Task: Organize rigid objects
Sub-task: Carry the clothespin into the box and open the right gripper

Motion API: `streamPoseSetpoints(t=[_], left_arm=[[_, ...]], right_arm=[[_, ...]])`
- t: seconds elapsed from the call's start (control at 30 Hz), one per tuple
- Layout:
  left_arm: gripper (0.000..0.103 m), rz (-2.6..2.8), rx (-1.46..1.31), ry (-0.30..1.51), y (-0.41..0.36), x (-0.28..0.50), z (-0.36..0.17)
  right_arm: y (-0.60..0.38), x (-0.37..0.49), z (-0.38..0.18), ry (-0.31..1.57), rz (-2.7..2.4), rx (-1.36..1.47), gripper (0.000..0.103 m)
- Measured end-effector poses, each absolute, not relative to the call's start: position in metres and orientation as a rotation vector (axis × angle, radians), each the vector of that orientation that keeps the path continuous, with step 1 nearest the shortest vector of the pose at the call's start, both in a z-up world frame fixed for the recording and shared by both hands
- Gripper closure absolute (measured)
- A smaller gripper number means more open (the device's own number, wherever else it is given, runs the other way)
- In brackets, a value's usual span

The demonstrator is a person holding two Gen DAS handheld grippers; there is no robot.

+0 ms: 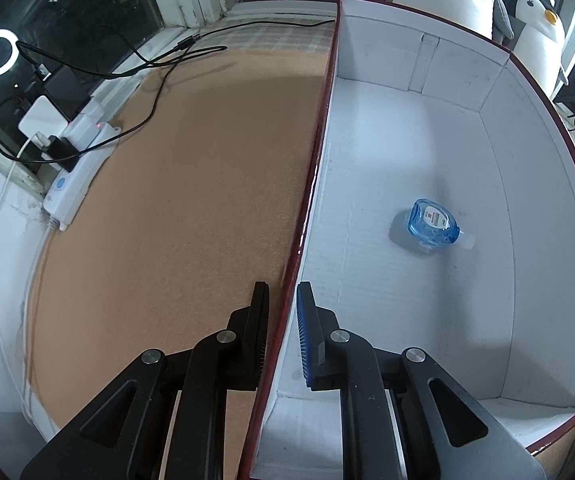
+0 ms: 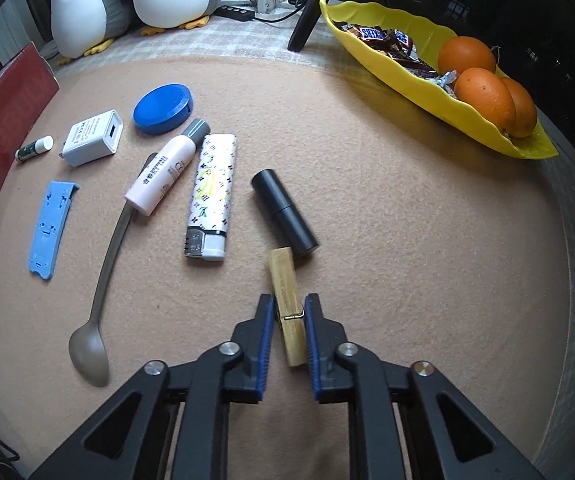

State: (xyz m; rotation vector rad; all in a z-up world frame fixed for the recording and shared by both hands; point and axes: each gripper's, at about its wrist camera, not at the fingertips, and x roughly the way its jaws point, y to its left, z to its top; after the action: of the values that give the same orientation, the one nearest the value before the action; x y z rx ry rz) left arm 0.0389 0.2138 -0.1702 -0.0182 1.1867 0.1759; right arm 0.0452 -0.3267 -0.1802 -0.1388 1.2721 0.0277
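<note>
**Clothespin between the fingers, box held by its wall**

Low in the right wrist view, the right gripper [image 2: 287,320] has its blue-padded fingers either side of a small wooden clothespin with a brass spring [image 2: 286,304], lying on the tan felt mat [image 2: 387,220]. The pads sit just beside the wood, a sliver of gap showing on each side, so I'd call the jaws still parted, not yet clamped. They straddle it at the spring, likely because that is the peg's middle and it will not tip when lifted. The clothespin's far tip nearly touches a black cylindrical tube [image 2: 285,212].

Left of centre, the other items wait: a patterned white lighter [image 2: 210,196], a pale pink tube with a grey cap [image 2: 167,170], a long metal spoon [image 2: 103,280], a round blue lid [image 2: 163,109], a white USB charger block [image 2: 93,138], a flat blue plastic clip [image 2: 51,230] and a small green-and-white stick [image 2: 34,148].

In the left wrist view, the left gripper [image 1: 281,308] straddles the red-edged side wall of a white-lined cardboard box [image 1: 499,200], one finger outside, one inside. Whether it pinches the wall I cannot tell; it appears to be steadying the box. Inside, right of centre, lies a small clear blue bottle [image 1: 433,225], seemingly already sorted.
</note>
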Motion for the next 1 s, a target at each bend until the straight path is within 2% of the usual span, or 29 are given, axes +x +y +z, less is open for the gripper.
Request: streamPoseSetpoints(t=[0.2,0.43,0.77,1.0], left_arm=[[0.09,0.167,-0.02,1.177,0.215,0.037,-0.17],[0.09,0.144,-0.028,1.159,0.217,0.035,-0.168],[0.09,0.114,-0.036,1.131,0.219,0.033,-0.165],[0.09,0.11,-0.071,1.126,0.227,0.033,-0.163]], right_arm=[[-0.318,0.038,-0.172,1.252,0.023,-0.121,0.09],[-0.282,0.032,-0.13,1.169,0.076,-0.082,0.09],[-0.162,0.039,-0.068,1.021,0.286,-0.077,0.09],[-0.068,0.042,-0.053,0.992,0.464,-0.099,0.09]])
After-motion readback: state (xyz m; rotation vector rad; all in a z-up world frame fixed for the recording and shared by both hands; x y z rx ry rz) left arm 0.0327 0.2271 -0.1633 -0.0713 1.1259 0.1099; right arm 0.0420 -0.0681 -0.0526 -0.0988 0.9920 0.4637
